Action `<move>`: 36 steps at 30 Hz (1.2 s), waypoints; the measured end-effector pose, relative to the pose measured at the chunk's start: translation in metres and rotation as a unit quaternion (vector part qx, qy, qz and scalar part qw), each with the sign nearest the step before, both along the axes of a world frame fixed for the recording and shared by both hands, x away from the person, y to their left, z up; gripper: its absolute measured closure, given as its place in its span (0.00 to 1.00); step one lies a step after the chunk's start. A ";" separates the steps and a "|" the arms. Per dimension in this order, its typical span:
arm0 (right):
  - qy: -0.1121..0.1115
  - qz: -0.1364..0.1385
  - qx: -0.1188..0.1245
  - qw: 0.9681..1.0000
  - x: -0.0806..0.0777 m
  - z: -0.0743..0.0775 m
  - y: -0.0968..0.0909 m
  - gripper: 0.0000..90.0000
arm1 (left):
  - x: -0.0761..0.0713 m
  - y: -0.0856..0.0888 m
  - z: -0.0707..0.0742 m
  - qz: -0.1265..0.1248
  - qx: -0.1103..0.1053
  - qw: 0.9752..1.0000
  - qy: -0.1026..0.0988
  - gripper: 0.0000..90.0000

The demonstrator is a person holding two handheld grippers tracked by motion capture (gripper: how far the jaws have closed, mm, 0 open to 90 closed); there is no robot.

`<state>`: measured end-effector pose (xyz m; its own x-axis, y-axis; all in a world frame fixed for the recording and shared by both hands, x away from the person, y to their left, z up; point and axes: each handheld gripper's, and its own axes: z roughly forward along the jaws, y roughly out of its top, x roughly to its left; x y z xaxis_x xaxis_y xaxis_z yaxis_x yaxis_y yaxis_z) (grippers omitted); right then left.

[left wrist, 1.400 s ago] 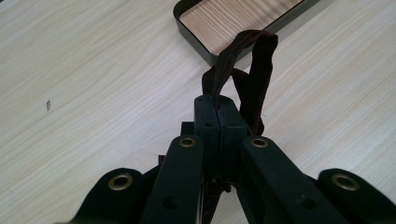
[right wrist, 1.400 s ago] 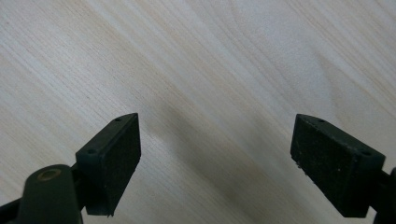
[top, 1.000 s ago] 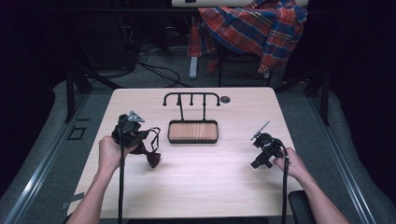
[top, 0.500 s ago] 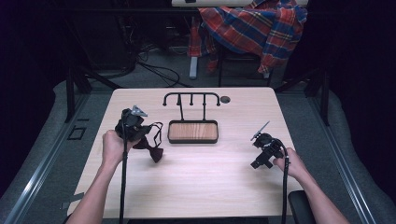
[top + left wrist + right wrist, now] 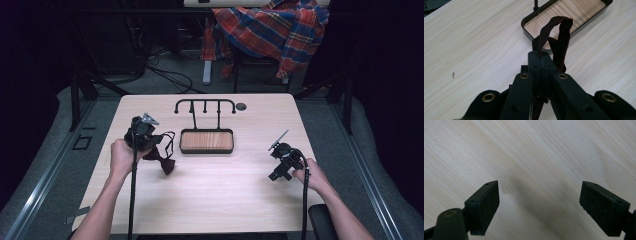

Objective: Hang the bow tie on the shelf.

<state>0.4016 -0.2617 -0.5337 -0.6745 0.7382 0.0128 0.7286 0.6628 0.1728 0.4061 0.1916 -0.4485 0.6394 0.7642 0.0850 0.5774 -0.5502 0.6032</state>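
Note:
A dark maroon bow tie (image 5: 166,165) with a thin strap hangs from my left gripper (image 5: 152,149), just left of the stand. In the left gripper view the jaws (image 5: 540,56) are pressed together on the strap (image 5: 560,35), which loops up in front of them. A black hook stand (image 5: 205,102) rises from a wooden tray base (image 5: 206,152) at the table's middle; the tray's rim (image 5: 526,32) lies just beyond the strap. My right gripper (image 5: 275,175) rests low at the right side of the table. Its jaws (image 5: 539,192) are wide apart over bare wood.
The light wooden table (image 5: 220,200) has a round cable hole (image 5: 241,106) near its far edge. A plaid shirt (image 5: 270,30) hangs over a chair behind the table. Cables trail from both grippers toward the near edge.
My left gripper has shifted slightly to the right and away from the near edge, carrying the bow tie closer to the tray. The right gripper has stayed put.

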 end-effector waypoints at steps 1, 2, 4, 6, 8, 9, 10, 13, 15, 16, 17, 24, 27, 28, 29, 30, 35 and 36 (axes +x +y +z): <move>0.000 0.000 0.000 1.000 0.000 0.000 0.000 0.18 | 0.000 0.000 0.000 0.000 0.000 1.000 0.000 0.99; -0.004 -0.006 0.007 1.000 -0.001 -0.001 0.000 0.18 | 0.000 0.000 0.000 0.000 0.000 1.000 0.000 0.99; -0.005 -0.006 0.007 1.000 -0.001 -0.001 0.000 0.18 | 0.000 0.001 0.001 0.001 -0.003 1.000 -0.001 0.99; 0.001 0.001 -0.002 1.000 0.000 0.000 0.000 0.18 | 0.000 0.001 0.002 0.002 -0.004 1.000 -0.004 0.99; 0.000 0.002 -0.002 1.000 0.000 0.000 0.000 0.18 | -0.001 0.001 0.004 0.001 -0.007 1.000 -0.006 0.99; -0.001 0.001 0.000 1.000 0.000 0.000 0.000 0.18 | -0.001 0.000 0.006 0.001 -0.007 1.000 -0.007 0.99; -0.001 0.000 -0.001 1.000 0.000 0.001 0.000 0.18 | 0.000 0.000 0.007 0.001 -0.008 1.000 -0.010 0.99; -0.001 0.002 -0.002 1.000 0.000 0.001 0.000 0.18 | 0.001 -0.002 0.011 0.000 -0.010 1.000 -0.015 0.99; -0.002 0.001 -0.002 1.000 0.000 0.001 0.000 0.18 | 0.003 -0.005 0.014 -0.003 -0.008 1.000 -0.019 0.99; -0.002 0.001 -0.001 1.000 0.000 0.001 0.000 0.18 | 0.004 -0.005 0.015 -0.004 -0.007 1.000 -0.019 0.99; -0.002 0.000 -0.001 1.000 0.000 0.001 0.000 0.18 | 0.005 -0.006 0.015 -0.004 -0.006 1.000 -0.020 0.99; -0.006 -0.006 0.006 1.000 -0.001 -0.001 0.000 0.18 | 0.008 -0.007 0.022 -0.003 -0.006 1.000 -0.029 0.99; -0.005 -0.006 0.007 1.000 -0.001 -0.001 0.000 0.18 | 0.011 -0.007 0.025 -0.002 -0.014 0.999 -0.034 0.99; -0.003 -0.003 0.003 1.000 -0.001 0.000 0.000 0.18 | 0.012 -0.007 0.027 -0.002 -0.016 0.999 -0.034 0.99; 0.001 0.004 -0.004 1.000 0.000 0.001 -0.001 0.18 | 0.014 -0.009 0.028 -0.003 -0.017 0.999 -0.038 0.99; 0.001 0.003 -0.003 1.000 0.000 0.001 -0.001 0.18 | 0.016 -0.010 0.029 -0.004 -0.017 0.999 -0.038 0.99; -0.005 -0.006 0.007 1.000 -0.001 -0.001 -0.001 0.18 | 0.020 -0.015 0.033 -0.009 -0.020 0.999 -0.042 0.99; -0.005 -0.006 0.008 1.000 -0.001 -0.001 0.000 0.18 | 0.020 -0.017 0.034 -0.010 -0.021 0.999 -0.043 0.99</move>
<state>0.4007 -0.2621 -0.5347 -0.6659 0.7459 0.0177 0.7347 0.6514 0.1895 0.4262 0.1751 -0.4146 0.6455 0.7561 0.1080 0.5119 -0.5333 0.6735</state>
